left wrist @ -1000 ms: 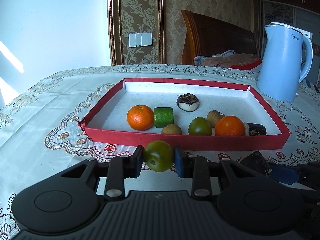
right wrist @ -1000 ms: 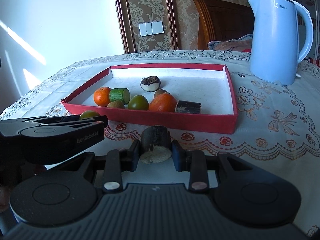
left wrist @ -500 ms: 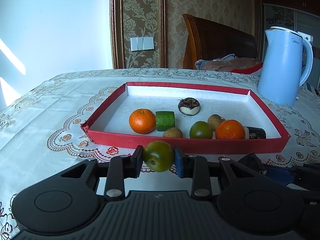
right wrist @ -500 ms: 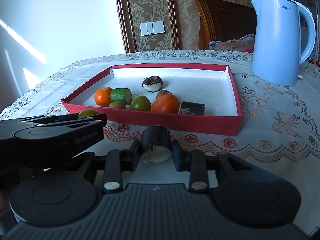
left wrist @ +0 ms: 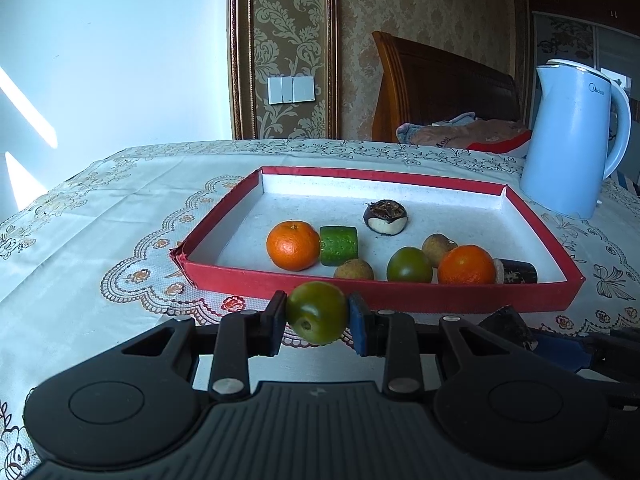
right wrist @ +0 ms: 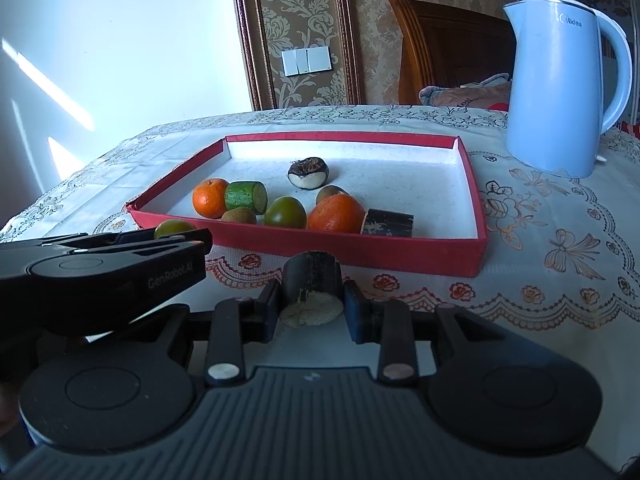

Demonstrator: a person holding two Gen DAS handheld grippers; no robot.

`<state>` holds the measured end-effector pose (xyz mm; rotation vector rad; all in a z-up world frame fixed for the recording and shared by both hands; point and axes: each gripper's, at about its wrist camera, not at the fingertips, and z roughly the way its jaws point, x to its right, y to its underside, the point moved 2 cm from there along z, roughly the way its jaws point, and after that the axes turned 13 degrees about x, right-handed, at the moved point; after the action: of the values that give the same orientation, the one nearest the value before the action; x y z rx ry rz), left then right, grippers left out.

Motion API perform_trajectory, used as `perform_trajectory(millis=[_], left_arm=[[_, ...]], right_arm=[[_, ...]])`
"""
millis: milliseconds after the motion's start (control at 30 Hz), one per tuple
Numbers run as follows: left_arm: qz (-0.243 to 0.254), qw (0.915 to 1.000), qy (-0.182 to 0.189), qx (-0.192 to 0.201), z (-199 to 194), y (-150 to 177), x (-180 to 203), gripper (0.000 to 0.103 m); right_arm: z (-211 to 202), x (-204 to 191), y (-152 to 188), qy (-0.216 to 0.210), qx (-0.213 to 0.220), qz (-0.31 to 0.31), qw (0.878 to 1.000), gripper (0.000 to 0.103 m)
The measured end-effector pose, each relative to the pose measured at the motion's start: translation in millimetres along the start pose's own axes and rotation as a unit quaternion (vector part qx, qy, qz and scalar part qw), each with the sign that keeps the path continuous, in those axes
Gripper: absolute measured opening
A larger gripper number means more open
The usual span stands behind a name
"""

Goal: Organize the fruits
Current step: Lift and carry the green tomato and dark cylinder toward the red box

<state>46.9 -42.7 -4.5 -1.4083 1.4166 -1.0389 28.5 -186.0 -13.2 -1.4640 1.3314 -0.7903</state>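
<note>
Black claws sit just in front of the red tray. The left gripper squeezes a green fruit. The right gripper squeezes a dark round chunk. Inside the tray lie two oranges and other fruits. Behind the tray stands a blue kettle.

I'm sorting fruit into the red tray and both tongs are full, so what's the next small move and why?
Probably carry the left tongs forward over the tray's near wall and release there. They are shut on a green fruit just short of that wall, and bare floor shows left of the orange. The right tongs, shut on a dark cut piece, can follow.
</note>
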Motion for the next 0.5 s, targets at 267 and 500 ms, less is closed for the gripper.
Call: perform_trajectory(millis=[267, 500], left_arm=[[-0.002, 1.0000, -0.004, -0.001, 0.0, 0.7, -2.2, 0.032], [-0.002, 1.0000, -0.003, 0.000, -0.3, -0.3, -2.2, 0.032]], right_arm=[[-0.3, 0.1, -0.9, -0.002, 0.003, 0.000, 1.000, 0.032], [-0.1, -1.1, -1.9, -0.005, 0.004, -0.002, 1.000, 0.032]])
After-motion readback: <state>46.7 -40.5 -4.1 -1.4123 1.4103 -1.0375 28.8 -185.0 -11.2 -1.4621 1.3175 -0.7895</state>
